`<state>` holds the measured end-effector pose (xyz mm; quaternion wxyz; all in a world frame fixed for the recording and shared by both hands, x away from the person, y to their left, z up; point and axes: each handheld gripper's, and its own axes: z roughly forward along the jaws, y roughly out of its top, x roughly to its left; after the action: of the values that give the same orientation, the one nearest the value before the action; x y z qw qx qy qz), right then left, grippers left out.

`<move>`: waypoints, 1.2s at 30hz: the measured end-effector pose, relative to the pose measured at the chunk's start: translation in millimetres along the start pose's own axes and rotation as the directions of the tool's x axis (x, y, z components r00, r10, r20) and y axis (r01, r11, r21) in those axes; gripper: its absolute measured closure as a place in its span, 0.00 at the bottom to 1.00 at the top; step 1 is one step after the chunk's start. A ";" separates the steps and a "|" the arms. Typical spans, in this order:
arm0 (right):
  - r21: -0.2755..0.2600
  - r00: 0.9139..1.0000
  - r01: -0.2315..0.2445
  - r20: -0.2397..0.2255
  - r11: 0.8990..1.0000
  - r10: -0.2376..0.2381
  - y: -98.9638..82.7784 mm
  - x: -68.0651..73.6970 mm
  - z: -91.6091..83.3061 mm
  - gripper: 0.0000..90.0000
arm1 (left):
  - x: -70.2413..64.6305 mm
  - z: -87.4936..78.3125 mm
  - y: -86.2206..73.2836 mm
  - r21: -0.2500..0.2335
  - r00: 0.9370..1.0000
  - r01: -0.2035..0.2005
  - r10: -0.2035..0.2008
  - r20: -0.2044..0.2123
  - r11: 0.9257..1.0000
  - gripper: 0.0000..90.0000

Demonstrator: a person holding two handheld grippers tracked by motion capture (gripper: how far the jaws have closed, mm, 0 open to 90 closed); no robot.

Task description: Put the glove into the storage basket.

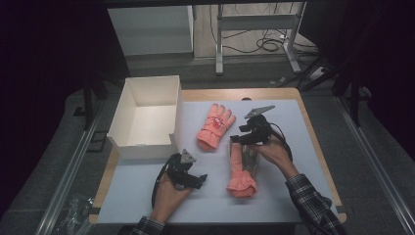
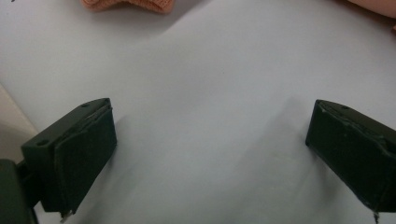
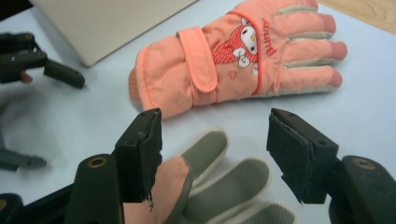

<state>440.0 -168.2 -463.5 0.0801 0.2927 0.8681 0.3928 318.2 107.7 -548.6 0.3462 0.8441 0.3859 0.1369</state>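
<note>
Soft padded cloth gloves (image 3: pixel 233 60), matt white table cover (image 2: pixel 210 93), smooth cardboard box (image 1: pixel 147 117)

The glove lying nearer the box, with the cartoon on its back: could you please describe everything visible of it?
The glove is a padded, salmon-orange winter glove lying flat, back up, on the pale mat, just right of the white box and apart from it. A cartoon face with a bow and red lettering decorates the back, a strap crosses the wrist, grey strips run between the fingers, and the cuff is ribbed knit. Nothing grips it.

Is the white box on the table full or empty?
Empty: the high view looks straight into the open-topped white box and shows only its bare floor.
</note>
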 end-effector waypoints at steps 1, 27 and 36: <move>-0.004 1.000 -0.008 -0.002 1.000 0.008 1.6 -0.1 0.9 0.40 | 0.0 0.0 0.0 0.000 1.000 0.000 0.000 0.000 1.000 0.02; 0.023 0.997 0.000 0.083 1.000 -0.002 49.0 -12.4 54.2 0.44 | 0.4 0.2 0.0 -0.002 1.000 -0.005 0.005 -0.001 1.000 0.02; 0.087 0.992 0.010 0.121 0.996 -0.021 55.0 -18.1 84.0 0.53 | 0.5 0.1 0.0 0.000 1.000 -0.007 0.007 -0.001 1.000 0.02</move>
<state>510.3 -96.6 -482.0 0.1233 0.3127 0.8799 0.3357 318.6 108.1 -548.7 0.3455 0.8455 0.3829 0.1384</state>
